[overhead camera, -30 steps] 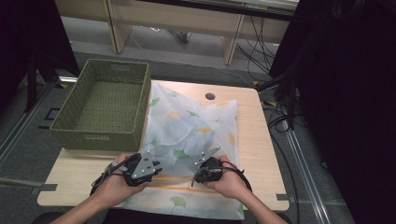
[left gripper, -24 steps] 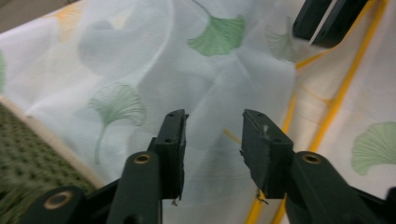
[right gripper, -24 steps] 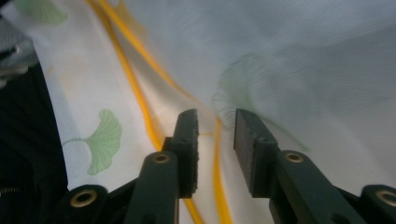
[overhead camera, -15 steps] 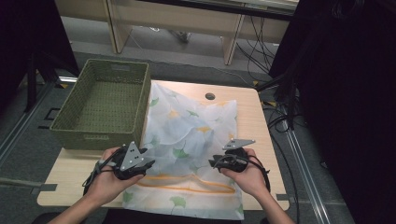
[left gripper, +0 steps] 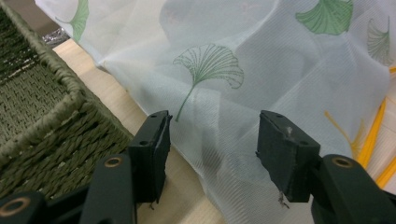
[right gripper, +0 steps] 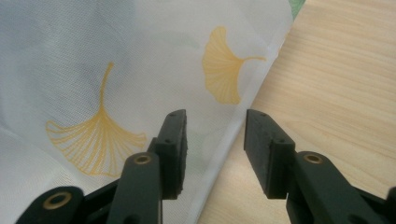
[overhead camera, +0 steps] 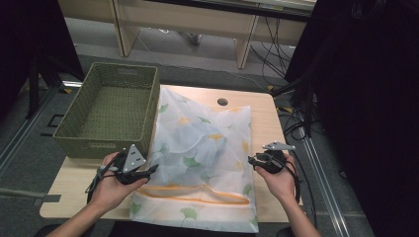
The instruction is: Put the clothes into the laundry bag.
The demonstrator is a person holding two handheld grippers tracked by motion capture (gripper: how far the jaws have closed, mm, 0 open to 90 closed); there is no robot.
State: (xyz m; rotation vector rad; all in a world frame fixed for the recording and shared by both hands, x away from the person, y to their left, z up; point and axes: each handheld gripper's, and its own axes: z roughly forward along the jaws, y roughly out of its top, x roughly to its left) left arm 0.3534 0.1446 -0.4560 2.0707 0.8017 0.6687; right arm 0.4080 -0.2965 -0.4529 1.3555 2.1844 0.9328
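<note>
— On the wooden table, where does the sheer cloth lie?

— Spread flat down the middle, its near edge hanging over the table's front, its left edge just beside the green woven basket. It is white with green and yellow ginkgo leaves and an orange stripe near the front.

— How are the hands posed?

— Both forearms come in from the near edge. The left hand cups the left gripper at the cloth's left edge, pointing inward over the fabric. The right hand holds the right gripper at the cloth's right edge, also pointing inward.

— And the jaws?

— Both pairs have just been opening and stand apart. Cloth lies beneath the left pair unpinched; the right pair straddles the cloth's edge, holding nothing.
</note>
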